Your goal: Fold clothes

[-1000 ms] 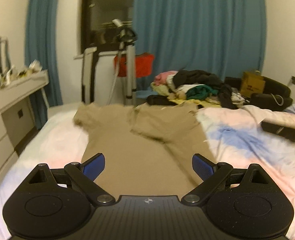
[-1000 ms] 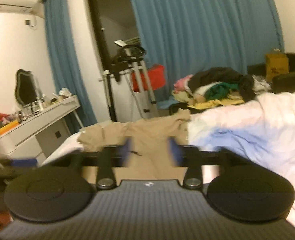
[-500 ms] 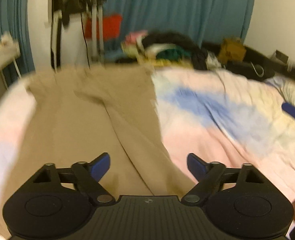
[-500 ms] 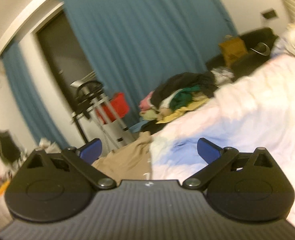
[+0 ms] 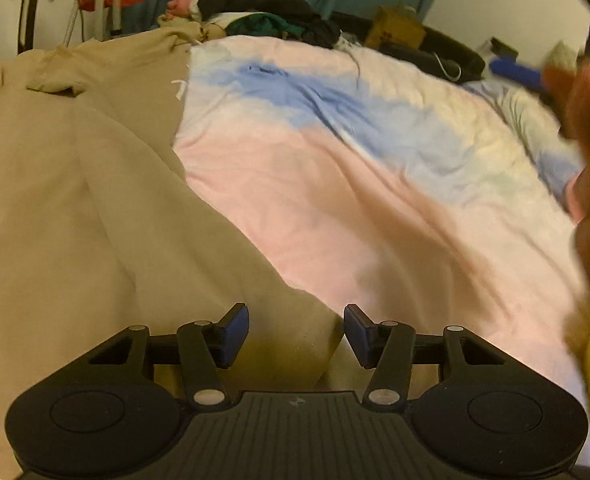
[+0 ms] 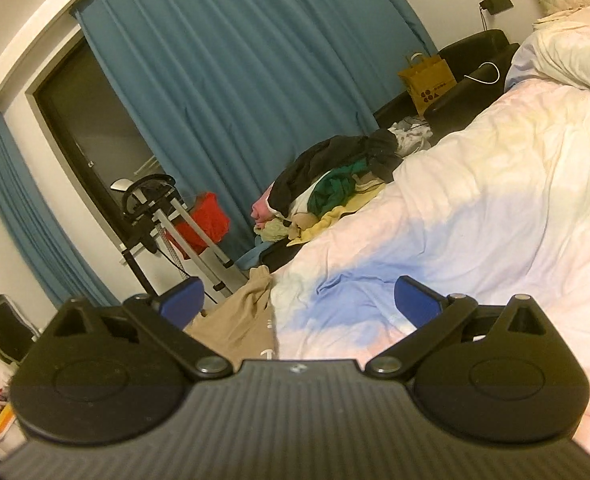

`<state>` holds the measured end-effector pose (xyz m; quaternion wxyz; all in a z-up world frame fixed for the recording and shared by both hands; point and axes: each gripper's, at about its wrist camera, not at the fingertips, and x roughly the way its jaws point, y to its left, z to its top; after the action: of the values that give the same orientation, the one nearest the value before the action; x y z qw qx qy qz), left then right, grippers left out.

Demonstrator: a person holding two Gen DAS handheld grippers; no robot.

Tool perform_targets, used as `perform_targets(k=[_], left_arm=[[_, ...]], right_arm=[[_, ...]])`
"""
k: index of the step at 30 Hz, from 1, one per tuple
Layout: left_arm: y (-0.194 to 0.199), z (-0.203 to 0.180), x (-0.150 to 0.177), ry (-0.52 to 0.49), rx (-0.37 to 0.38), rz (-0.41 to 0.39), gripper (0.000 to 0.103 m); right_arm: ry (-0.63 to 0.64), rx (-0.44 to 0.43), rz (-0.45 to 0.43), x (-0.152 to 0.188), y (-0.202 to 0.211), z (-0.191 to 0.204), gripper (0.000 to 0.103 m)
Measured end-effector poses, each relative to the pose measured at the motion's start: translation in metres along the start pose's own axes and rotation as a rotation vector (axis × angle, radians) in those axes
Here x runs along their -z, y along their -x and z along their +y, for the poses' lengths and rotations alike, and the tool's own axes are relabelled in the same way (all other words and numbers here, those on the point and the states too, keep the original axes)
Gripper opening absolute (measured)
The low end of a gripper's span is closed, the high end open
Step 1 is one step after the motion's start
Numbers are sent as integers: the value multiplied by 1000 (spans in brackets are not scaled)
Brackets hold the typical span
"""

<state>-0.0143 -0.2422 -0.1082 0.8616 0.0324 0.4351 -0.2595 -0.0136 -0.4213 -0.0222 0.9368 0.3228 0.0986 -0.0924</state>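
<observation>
Garment: a tan garment (image 5: 95,208) lies spread on the left part of the bed, over the pink, blue and white duvet (image 5: 355,184); its near corner sits right at the left gripper.
Left gripper (image 5: 296,334): low over that corner, fingers apart with the cloth edge between them, nothing clamped yet.
Right gripper (image 6: 298,300): held up and away from the cloth, fingers spread wide, holding nothing; it looks across the duvet toward the clothes pile (image 6: 335,184) by the blue curtain (image 6: 235,92).
Step in hand: probably taking the near corner for a fold.
How to do it well: push the lower finger under the hem so that only one layer is taken, close fully before lifting, then bring the right gripper to a matching corner so the edge lifts level.
Risk: pinching duvet with the cloth.
</observation>
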Motion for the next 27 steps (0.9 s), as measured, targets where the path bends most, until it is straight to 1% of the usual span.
perform_targets(k=[1,2,3,4,8,10,12,14,15,18,19,21,23,24,26,27], left_arm=[[0,2,1,-1,0,-9,27],[0,4,2,-2,0,-17,17],[0,5,2,-3,0,-26,11],[8,9,3,-4,11,-42,9],[59,30,3,6,70,-112,8],[90,50,5,51,95,-138,8],[117,75,10,118,104,-153,8],[138,103,19,198,113,-152,7],[142,116,24,237,113,-139,6],[149,152,38,348,105,-85,5],[148,161,43,370,93,-69,5],[143,176,51,397,71,-41,6],[137,188,55,444,108,-18,8],[134,194,57,470,130,-6,14],[131,200,58,484,162,-4,31],[131,201,58,480,168,-11,49]], right_arm=[[0,2,1,0,0,0,103],[0,3,3,1,1,-1,103],[1,5,4,1,0,-1,103],[2,7,6,0,0,-1,103],[3,-2,4,1,1,1,103],[15,-7,9,2,0,4,103],[27,-12,15,4,-1,8,103],[47,-16,34,8,-3,14,103],[58,-19,44,9,-4,18,103],[102,-29,74,17,-7,31,103],[113,-33,83,19,-8,35,103],[133,-40,104,24,-9,43,103],[158,-42,123,31,-10,50,103],[172,-45,132,34,-10,54,103],[200,-50,152,42,-11,61,103],[215,-51,161,46,-12,66,103]])
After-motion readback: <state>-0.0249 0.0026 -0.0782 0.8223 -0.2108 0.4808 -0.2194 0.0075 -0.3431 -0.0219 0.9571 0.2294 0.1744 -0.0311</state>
